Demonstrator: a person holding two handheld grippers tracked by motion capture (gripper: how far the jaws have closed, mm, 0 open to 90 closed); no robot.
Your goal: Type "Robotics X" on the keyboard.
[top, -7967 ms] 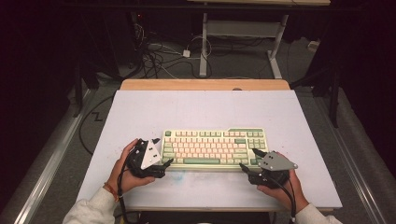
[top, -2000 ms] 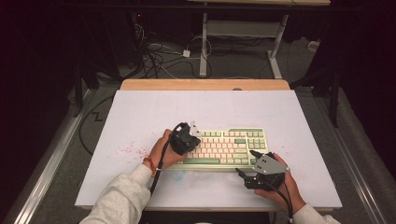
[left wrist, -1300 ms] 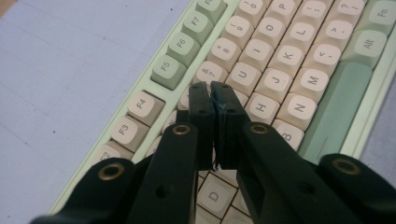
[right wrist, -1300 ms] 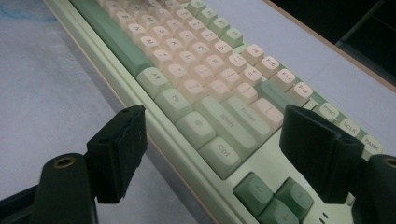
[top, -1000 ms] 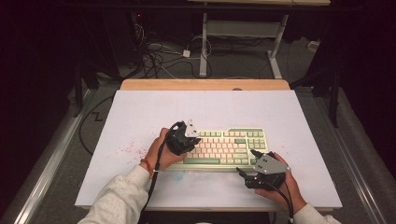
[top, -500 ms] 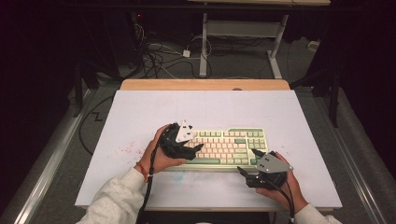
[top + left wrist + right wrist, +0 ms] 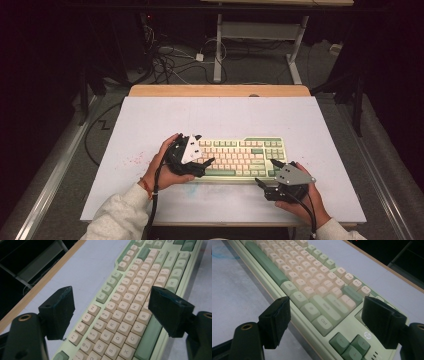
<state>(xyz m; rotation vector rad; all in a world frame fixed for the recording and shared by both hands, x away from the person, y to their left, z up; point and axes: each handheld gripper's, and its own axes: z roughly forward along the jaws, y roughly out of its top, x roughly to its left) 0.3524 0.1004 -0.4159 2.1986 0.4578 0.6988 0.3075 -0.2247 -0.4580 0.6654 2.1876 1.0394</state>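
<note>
Lying flat on the white table top (image 7: 150, 125): a green and cream keyboard (image 7: 243, 157), long side running left to right, a little nearer the person's edge of the table than the far wooden edge.

At the keyboard's left end: the left gripper (image 7: 204, 161), held in the left hand (image 7: 165, 165), hanging right over the left-side keys and pointing along the long side toward the right end. Jaws standing wide open, gripping nothing. In the left gripper view, the letter keys (image 7: 120, 322) showing between the two black jaws, one jaw out past the keyboard's far edge over bare table, the other over the long green space bar (image 7: 148, 336) at the near edge. So: the short way of the keyboard sitting between the jaws, ready to be pinched front to back, probably.

At the keyboard's right end: the right gripper (image 7: 265, 173), held in the right hand (image 7: 302, 202), waiting just beside the near right corner, low and close to the table. Jaws also wide open, holding nothing. In the right gripper view, the Ctrl key (image 7: 323, 321) and the arrow keys (image 7: 352, 345) lying between the jaws.

Nearer the keys: the left one, already above them.
</note>
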